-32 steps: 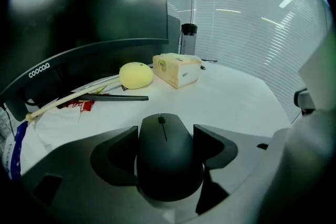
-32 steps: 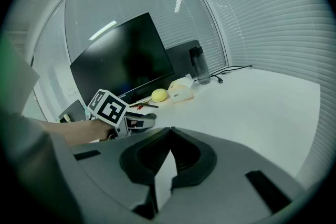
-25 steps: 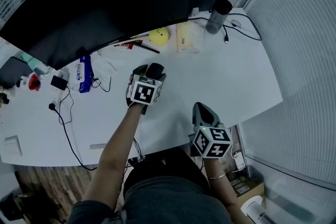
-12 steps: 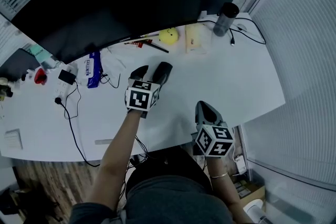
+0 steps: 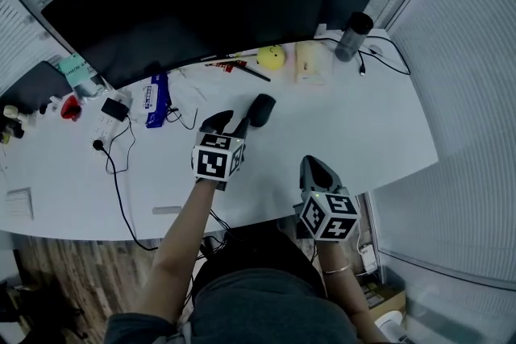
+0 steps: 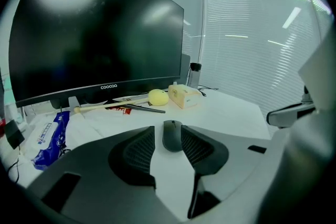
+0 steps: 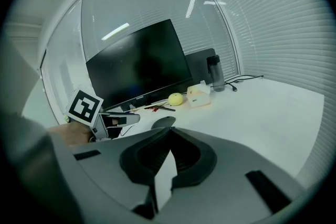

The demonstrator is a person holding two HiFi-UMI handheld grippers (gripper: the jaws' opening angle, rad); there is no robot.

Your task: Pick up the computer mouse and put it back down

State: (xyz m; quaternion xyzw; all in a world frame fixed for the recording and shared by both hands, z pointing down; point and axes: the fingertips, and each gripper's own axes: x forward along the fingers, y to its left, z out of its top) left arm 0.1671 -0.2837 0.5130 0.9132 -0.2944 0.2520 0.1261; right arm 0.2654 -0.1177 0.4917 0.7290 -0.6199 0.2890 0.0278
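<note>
Head view: smooth oval mouse (image 5: 260, 109)

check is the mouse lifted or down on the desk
Down: the mouse lies flat on the white desk, with nothing touching it in the head view.

The monitor (image 5: 193, 4) runs off the head view's top edge and hides the back strip of the surface (image 5: 355, 125). In the right gripper view the mouse (image 7: 163, 122) shows only as a dark sliver above the closed fingers (image 7: 191, 157) of the right gripper (image 7: 168, 130). The left gripper (image 6: 168, 134) has just been closing its fingers partway, with nothing pressed between them. In its own view they overlap the mouse's sides. Print on the blue packet (image 5: 156, 101) is too small to read. The bottom edge cuts off the person's body (image 5: 258, 310).
</note>
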